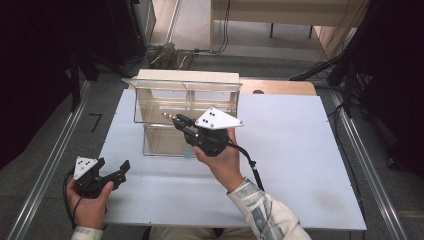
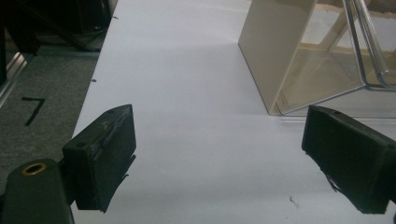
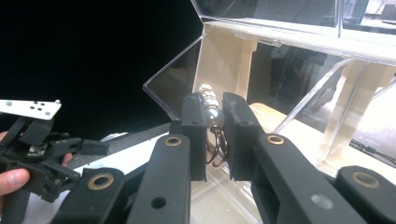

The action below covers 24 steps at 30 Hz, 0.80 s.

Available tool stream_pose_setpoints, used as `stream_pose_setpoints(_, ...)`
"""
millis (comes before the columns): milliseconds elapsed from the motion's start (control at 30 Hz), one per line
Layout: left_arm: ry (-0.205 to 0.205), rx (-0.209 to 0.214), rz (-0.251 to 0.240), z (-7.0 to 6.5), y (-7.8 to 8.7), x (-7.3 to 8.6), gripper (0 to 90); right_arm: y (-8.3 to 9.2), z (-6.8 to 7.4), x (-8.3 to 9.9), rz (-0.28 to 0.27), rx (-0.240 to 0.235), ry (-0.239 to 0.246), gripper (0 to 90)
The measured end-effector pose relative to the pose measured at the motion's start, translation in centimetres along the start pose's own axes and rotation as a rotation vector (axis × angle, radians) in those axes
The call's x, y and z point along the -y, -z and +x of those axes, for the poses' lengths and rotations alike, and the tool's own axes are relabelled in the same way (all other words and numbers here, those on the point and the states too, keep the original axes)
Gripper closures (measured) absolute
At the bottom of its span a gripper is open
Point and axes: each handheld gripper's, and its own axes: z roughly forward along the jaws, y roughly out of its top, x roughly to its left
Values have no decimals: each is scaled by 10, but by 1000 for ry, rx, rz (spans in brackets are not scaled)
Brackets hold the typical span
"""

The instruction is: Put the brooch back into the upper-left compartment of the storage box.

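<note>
At the table's (image 1: 300,165) near left edge, the left gripper (image 1: 114,172) rests low with its jaws spread wide and nothing between them. To its right stands a clear two-tier bin (image 1: 185,115) with an open flap, its compartments looking bare. The right gripper (image 1: 175,120), raised before the upper compartment, is clamped on a small beaded metal piece (image 3: 211,109) with wire loops.

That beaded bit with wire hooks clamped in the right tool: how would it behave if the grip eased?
The beaded piece looks small and probably light. Its round, shiny beads may slip between the right tool's pads. The thin wire loops hanging below would likely bend or snag on the clear organiser.
</note>
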Motion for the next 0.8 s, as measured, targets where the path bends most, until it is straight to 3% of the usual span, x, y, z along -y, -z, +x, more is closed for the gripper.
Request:
stream_pose_setpoints(500,1,3,-3,0,1,0,104,-18,-2,0,7,72,-5,778)
stream_pose_setpoints(633,1,4,-4,0,1,0,104,-18,1,-2,3,70,-23,654)
stream_pose_setpoints(800,1,4,-4,0,1,0,104,-10,7,-3,-4,47,1,603)
